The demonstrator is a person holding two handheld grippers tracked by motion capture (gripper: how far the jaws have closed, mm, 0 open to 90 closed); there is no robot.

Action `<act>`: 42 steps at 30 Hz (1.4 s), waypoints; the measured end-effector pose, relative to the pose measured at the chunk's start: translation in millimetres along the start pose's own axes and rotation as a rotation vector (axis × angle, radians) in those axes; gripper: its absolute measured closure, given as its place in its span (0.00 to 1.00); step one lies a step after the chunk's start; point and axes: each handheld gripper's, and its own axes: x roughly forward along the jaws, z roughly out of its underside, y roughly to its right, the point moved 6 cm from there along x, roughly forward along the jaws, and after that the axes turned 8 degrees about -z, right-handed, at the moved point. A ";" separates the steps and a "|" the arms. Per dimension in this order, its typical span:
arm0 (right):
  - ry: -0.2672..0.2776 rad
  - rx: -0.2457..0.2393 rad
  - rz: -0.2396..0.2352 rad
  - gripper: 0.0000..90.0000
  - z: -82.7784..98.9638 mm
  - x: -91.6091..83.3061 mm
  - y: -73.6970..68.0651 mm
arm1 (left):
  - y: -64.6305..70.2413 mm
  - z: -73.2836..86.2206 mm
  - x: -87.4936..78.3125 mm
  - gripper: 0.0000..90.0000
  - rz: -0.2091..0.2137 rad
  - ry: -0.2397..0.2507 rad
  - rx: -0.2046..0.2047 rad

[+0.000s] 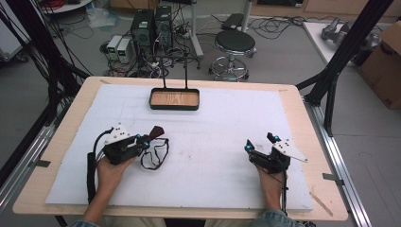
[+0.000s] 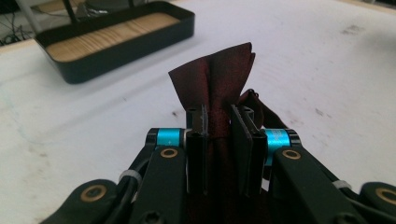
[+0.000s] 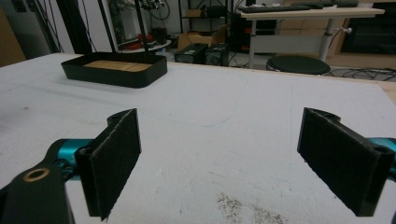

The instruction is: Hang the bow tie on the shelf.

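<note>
A dark red bow tie [image 2: 219,88] is pinched between the two jaws of my left gripper [image 2: 217,135], its fanned end sticking up past the fingertips. In the high view the left gripper [image 1: 147,140] sits at the table's left with the bow tie [image 1: 156,131] at its tip and the tie's black strap [image 1: 156,155] looping on the white sheet beside it. My right gripper [image 1: 257,143] rests at the right, jaws wide apart, nothing between them [image 3: 219,158]. A black tray with a wooden floor [image 1: 174,99] stands at the back middle.
A white foam sheet [image 1: 213,142] covers the wooden table. A thin black frame [image 1: 174,71] rises behind the tray. Beyond the table's far edge stand a stool [image 1: 234,47] and computer cases [image 1: 151,28]. A black tripod leg [image 1: 331,80] stands at the right.
</note>
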 end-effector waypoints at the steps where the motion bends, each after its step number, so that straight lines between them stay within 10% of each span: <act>1: 0.000 0.001 -0.001 0.14 0.0 -0.2 0.0 | -3.6 -2.7 0.5 0.85 -0.004 0.004 -0.004; 14: -0.003 0.004 0.000 0.14 0.4 -0.4 0.4 | -52.4 -49.3 11.1 0.85 -0.017 0.092 -0.058; 42: 0.005 0.000 -0.003 0.14 -0.1 0.1 1.4 | -88.4 -118.7 30.3 0.85 -0.041 0.154 -0.091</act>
